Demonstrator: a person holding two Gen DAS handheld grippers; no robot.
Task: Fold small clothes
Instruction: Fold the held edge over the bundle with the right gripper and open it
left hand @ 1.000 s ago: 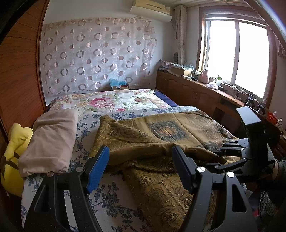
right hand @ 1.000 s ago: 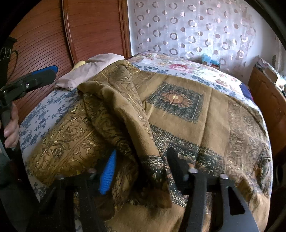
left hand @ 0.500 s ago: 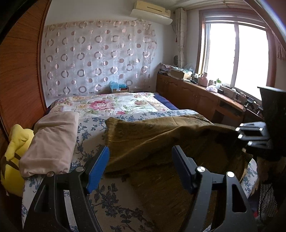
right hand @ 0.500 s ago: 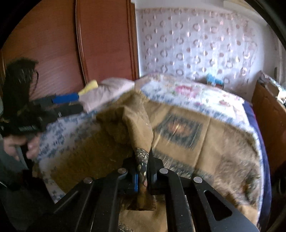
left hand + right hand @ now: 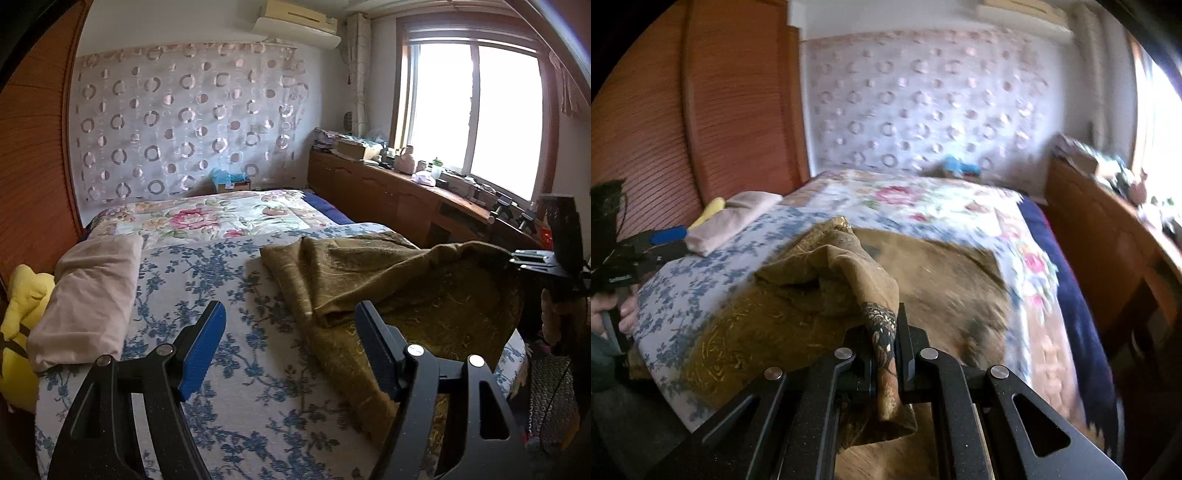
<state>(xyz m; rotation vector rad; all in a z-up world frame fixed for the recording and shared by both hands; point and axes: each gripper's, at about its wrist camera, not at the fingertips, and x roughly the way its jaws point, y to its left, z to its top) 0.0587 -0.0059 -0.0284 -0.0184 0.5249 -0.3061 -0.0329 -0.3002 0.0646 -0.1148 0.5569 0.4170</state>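
- Two grippers are ours: our right gripper (image 5: pixel 886 339) is clenched on a dark-patterned edge of the brown-gold cloth (image 5: pixel 369 273), lifting that edge off the bed (image 5: pixel 221 280).
- Our left gripper (image 5: pixel 288 332) hangs above the blue-flowered sheet with its jaws spread, nothing between them.
- The rest of the cloth lies bunched on the near right part of the bed, well apart from the beige pillow (image 5: pixel 92 288).
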